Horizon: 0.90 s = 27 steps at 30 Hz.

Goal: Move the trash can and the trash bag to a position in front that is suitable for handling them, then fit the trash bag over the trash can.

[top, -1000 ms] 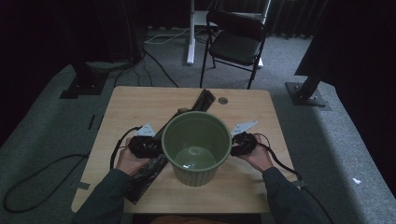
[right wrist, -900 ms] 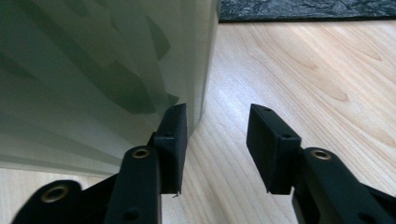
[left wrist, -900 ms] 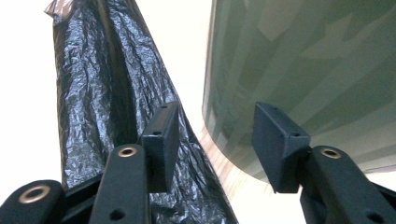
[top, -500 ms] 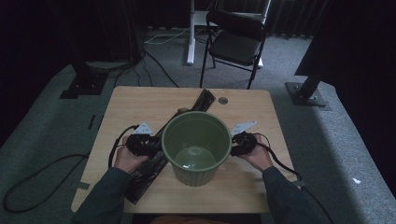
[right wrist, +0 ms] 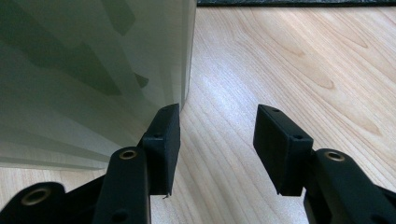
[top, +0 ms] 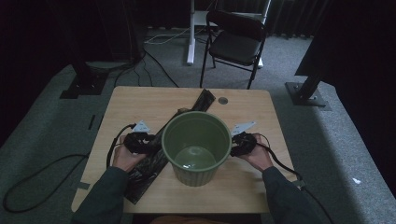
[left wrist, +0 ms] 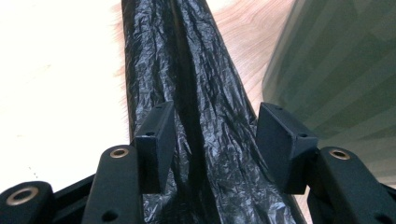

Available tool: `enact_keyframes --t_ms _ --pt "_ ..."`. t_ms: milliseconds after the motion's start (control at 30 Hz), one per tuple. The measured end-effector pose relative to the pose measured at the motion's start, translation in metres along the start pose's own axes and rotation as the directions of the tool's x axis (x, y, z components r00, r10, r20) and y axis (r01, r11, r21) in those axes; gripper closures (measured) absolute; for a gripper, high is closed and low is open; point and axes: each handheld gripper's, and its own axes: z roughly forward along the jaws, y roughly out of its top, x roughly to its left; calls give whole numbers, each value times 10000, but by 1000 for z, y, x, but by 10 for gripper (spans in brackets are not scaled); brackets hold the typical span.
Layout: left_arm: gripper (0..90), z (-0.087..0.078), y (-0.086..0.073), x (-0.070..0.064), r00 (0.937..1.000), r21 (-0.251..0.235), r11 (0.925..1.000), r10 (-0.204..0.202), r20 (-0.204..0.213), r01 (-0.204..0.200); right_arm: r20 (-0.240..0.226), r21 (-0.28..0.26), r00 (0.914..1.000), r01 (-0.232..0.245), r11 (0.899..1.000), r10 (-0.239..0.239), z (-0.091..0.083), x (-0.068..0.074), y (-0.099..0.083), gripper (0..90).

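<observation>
Two grippers flank the green bucket point(top: 196, 145) at frame centre on the desk point(top: 140, 100). Left gripper point(left wrist: 212, 140), fingers released, straddles the black bag point(left wrist: 187, 84); right gripper point(right wrist: 217, 147), fingers released, sits beside the bucket wall.

A light wooden worktop point(top: 140, 105) stands on grey carpet point(top: 56, 116) in a dim room — dark curtains close off the far side. Beyond the worktop, a black folding chair point(top: 235, 44) sits beside a white stand point(top: 191, 30), with cables point(top: 159, 37) trailing across the floor. Black metal bases point(top: 84, 84) rest to the left and right — the right one point(top: 308, 93) near a dark panel.
</observation>
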Motion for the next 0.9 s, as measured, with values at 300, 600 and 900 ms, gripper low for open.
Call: enact_keyframes --t_ms 300,600,900 --pt "445 0 -2 6 9990 -105 9997 -246 -362 242 63 11 10000 20 10000 -20 0 -1 0 499" --pt "406 10 -1 16 9952 26 9980 -632 -742 635 31 -2 10000 47 10000 -47 0 0 0 495" --pt "370 25 -2 27 9914 420 9933 -1039 -798 1074 -26 15 10000 74 10000 -74 1 0 0 492"
